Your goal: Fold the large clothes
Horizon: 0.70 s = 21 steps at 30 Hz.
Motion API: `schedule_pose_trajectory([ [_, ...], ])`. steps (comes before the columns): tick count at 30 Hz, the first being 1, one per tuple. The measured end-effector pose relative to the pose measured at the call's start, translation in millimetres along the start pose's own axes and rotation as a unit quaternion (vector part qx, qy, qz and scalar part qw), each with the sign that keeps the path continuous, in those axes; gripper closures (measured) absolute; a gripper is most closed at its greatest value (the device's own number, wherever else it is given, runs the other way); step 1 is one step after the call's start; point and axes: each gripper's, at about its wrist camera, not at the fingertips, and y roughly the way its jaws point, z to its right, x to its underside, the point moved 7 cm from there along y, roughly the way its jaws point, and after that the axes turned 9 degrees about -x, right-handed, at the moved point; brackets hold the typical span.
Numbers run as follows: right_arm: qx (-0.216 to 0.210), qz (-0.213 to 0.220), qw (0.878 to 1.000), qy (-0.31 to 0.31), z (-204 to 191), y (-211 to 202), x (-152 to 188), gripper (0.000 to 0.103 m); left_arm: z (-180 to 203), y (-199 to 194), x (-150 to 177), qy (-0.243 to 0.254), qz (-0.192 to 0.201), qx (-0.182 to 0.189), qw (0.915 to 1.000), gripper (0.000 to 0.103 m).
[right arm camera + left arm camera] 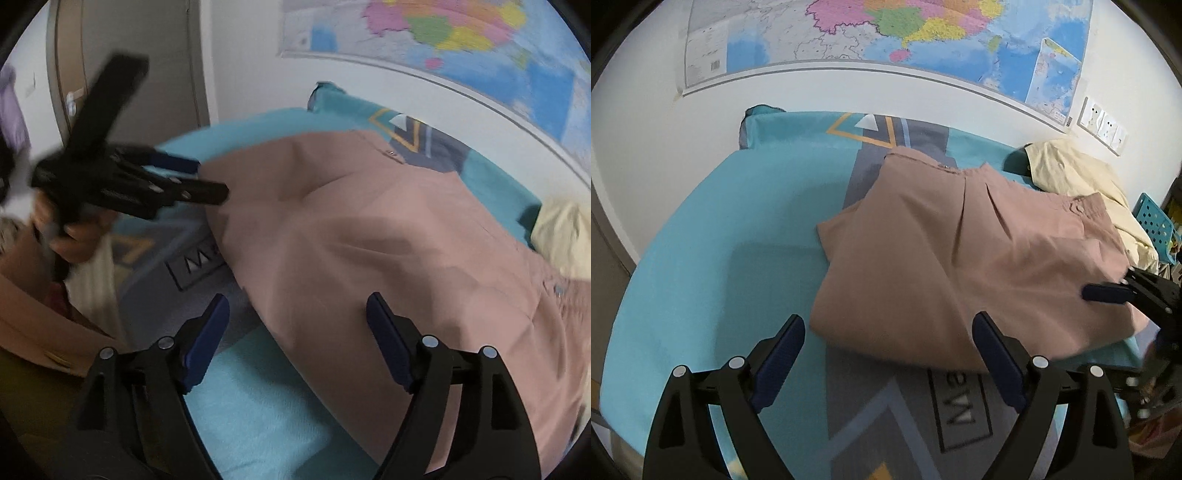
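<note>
Both spread grippers [888, 334] [297, 314] hover over the folded pink garment [960, 258]

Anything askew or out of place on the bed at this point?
Mostly tidy. The pink garment lies folded but skewed across the teal bedspread, one corner near the bed edge. A cream garment sits loosely heaped behind it, not folded.

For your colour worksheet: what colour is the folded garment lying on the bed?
Dusty pink; the folded garment shows most sharply in the left wrist view.
</note>
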Motion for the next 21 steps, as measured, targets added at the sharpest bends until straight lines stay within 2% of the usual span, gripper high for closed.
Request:
schedule_pose_trajectory([
  [8,0.019,-0.013,1.000,-0.009,1,19,2,0.027,4,3,17,0.002,-0.022,0.016,0.9996,0.014],
  [10,0.039,-0.022,0.999,-0.023,1,24,3,0.026,5,5,19,-0.001,-0.028,0.023,0.9994,0.014],
  [11,0.045,-0.027,0.998,-0.032,0,27,4,0.022,6,6,20,-0.003,-0.030,0.029,0.9991,0.014],
  [14,0.067,-0.040,0.995,-0.063,-2,40,4,0.022,10,9,25,-0.008,-0.039,0.042,0.9983,0.014],
  [15,0.060,-0.037,0.996,-0.061,-1,42,2,0.026,11,9,26,-0.009,-0.041,0.044,0.9981,0.014],
  [16,0.059,-0.036,0.996,-0.057,2,42,0,0.041,13,9,28,-0.009,-0.040,0.045,0.9981,0.014],
  [17,0.058,-0.034,0.996,-0.052,4,42,-2,0.050,15,8,29,-0.007,-0.039,0.050,0.9980,0.014],
  [18,0.050,-0.031,0.997,-0.047,6,41,-3,0.054,18,7,29,-0.009,-0.039,0.057,0.9975,0.014],
  [20,0.033,-0.023,0.999,-0.034,8,37,-7,0.072,23,5,29,-0.016,-0.043,0.084,0.9954,0.014],
  [21,0.021,-0.018,0.999,-0.023,8,33,-8,0.075,26,6,28,-0.019,-0.045,0.093,0.9945,0.014],
])
